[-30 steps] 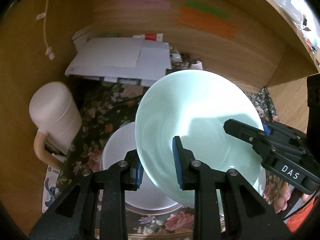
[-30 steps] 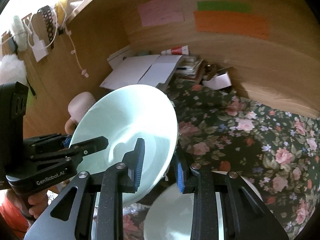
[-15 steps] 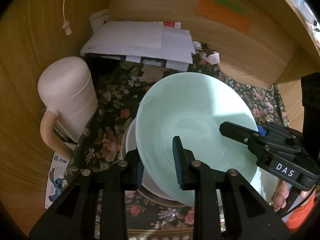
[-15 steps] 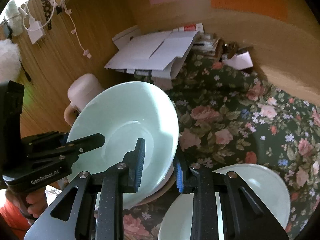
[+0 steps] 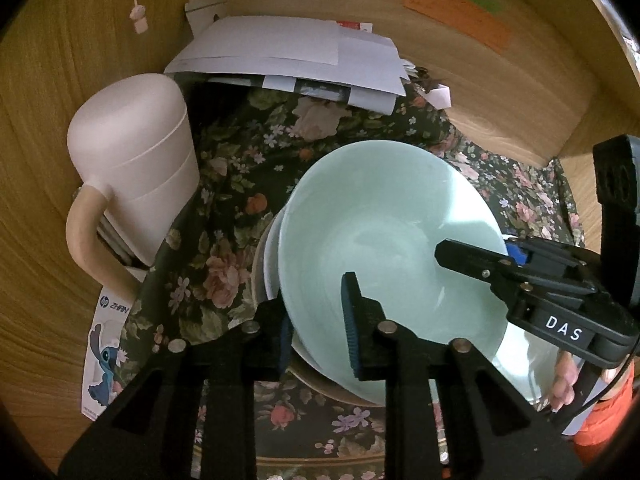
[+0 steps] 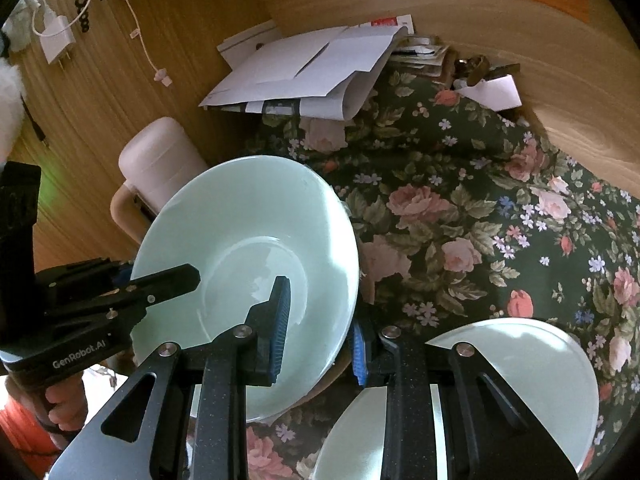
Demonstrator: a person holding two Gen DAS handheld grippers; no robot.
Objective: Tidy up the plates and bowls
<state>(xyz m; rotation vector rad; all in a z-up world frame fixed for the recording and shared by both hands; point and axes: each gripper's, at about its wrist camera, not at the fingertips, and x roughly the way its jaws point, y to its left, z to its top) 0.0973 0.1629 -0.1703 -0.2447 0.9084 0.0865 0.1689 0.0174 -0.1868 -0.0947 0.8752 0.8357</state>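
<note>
Mint bowl (image 5: 384, 240) sits tilted on a white dish (image 5: 272, 264), left of a second pale plate (image 6: 532, 376) on the floral cloth (image 6: 460, 208). Left gripper (image 5: 318, 330) and right gripper (image 6: 318, 324) each pinch opposite rims between their jaws.

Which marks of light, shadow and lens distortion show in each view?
Left wrist view: fisheye bends the wooden wall; the tongs shade the green bowl. Right wrist view: a glare streak crosses the bowl; sunlight patches the plate.
</note>
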